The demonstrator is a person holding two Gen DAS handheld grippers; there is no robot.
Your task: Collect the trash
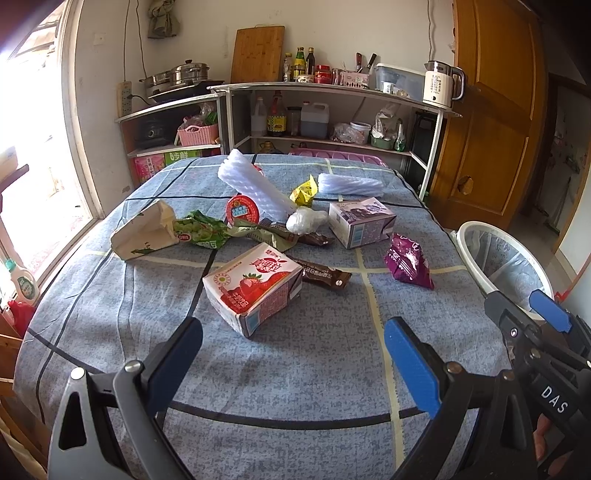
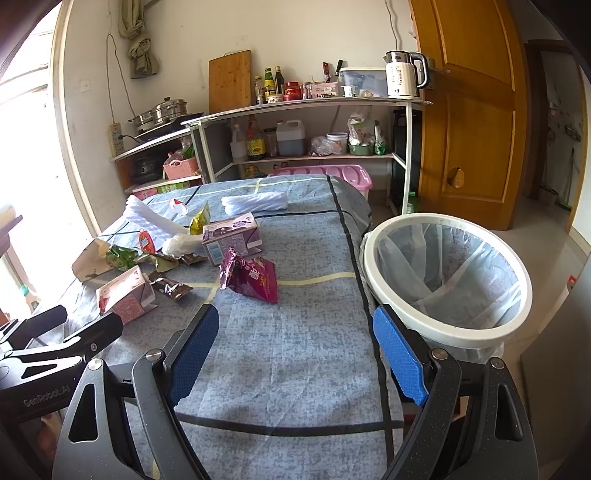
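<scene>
Crumpled wrappers and a dented strawberry milk carton (image 1: 255,290) litter the cloth; both tools (image 1: 293,360) (image 2: 295,354) gape wide, empty.

Daylight pours through a window (image 1: 33,140) left of the metal shelf rack (image 1: 332,92); a wooden door (image 1: 491,110) stands right of it against the pale wall (image 2: 295,33).

A bench draped in a blue patterned cloth with dark and pale stripes (image 1: 314,369) stands before a white metal kitchen shelf unit (image 1: 332,90). On the shelf top sit a white electric kettle (image 1: 441,86), a wooden cutting board (image 1: 257,53) leaning on the wall, and stacked steel pots (image 1: 181,75). A brown wooden door (image 1: 491,110) stands to the right.
</scene>
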